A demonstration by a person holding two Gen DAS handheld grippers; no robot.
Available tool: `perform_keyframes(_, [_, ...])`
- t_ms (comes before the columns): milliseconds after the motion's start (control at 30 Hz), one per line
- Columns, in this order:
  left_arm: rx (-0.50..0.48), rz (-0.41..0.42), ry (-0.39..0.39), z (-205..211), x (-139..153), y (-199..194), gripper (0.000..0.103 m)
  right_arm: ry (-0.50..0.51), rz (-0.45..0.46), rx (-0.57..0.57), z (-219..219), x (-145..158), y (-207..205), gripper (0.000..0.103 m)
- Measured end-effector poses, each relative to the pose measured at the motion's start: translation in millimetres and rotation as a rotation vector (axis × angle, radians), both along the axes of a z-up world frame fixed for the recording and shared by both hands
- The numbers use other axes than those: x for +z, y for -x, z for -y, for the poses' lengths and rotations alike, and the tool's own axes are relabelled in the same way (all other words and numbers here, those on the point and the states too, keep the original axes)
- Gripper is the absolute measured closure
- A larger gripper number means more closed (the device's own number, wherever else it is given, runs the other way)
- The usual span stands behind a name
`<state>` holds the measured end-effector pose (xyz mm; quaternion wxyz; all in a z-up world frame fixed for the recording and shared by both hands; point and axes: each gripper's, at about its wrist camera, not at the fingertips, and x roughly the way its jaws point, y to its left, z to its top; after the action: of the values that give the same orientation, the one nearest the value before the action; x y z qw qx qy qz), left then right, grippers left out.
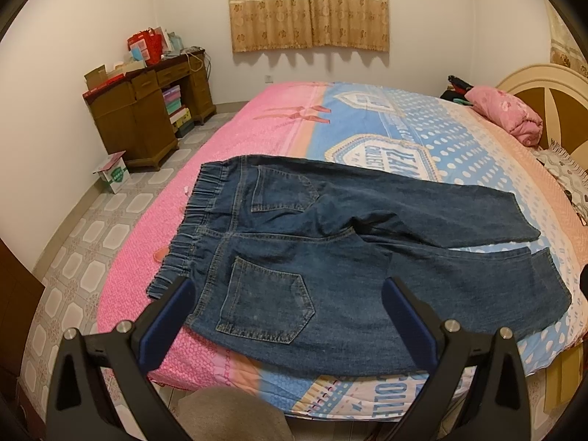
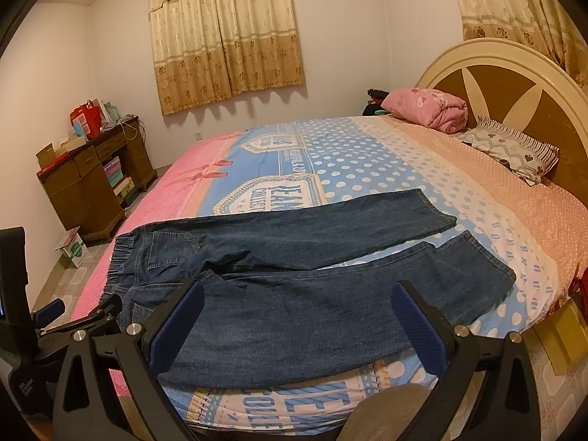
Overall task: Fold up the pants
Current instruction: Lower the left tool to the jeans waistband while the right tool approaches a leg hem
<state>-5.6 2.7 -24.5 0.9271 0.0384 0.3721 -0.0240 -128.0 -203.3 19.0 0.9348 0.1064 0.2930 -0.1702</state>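
The pants (image 1: 330, 257) lie flat and unfolded across the middle of both frames, back pockets up, on the bed (image 1: 459, 139), waistband toward the left, legs fanned apart toward the right. No fold shows yet, so the whole task looks still to do. The left gripper (image 1: 288, 294) and right gripper (image 2: 297, 299) (both at the lower edge) hover with fingers spread wide, holding nothing.

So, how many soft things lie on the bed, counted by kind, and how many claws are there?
Jeans: 1, spread flat, back pockets up
Pink rolled quilt: 1
Patterned pillow: 1
Dark clothing pile behind the quilt: 1, pieces cannot be told apart
Claws: 2, left claw and right claw, both open
Total: 6
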Motion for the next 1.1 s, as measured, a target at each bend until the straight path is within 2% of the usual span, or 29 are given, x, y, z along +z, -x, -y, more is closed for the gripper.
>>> perform_keyframes(133, [0.0, -0.018, -0.008, 0, -9, -4, 0.0, -0.001, -0.012, -0.002, 2, -5, -3, 0.001])
perform_keyframes(300, [0.003, -0.082, -0.008, -6, -29, -19, 0.0, -0.034, -0.062, 0.002, 16, -21, -14, 0.001])
perform_keyframes(533, [0.038, -0.13, -0.024, -19, -50, -42, 0.0, -0.098, -0.114, -0.046, 57, -45, -28, 0.001])
perform_keyframes(733, [0.045, -0.14, -0.084, -28, -55, -74, 0.0, -0.151, -0.129, -0.042, 107, -57, -49, 0.001])
perform_keyframes(867, [0.062, -0.144, -0.089, -36, -56, -101, 0.0, -0.155, -0.169, -0.08, 148, -63, -69, 0.019])
perform_keyframes(1100, [0.028, -0.145, -0.121, -39, -58, -158, 0.0, -0.147, -0.217, -0.107, 203, -75, -117, 0.022])
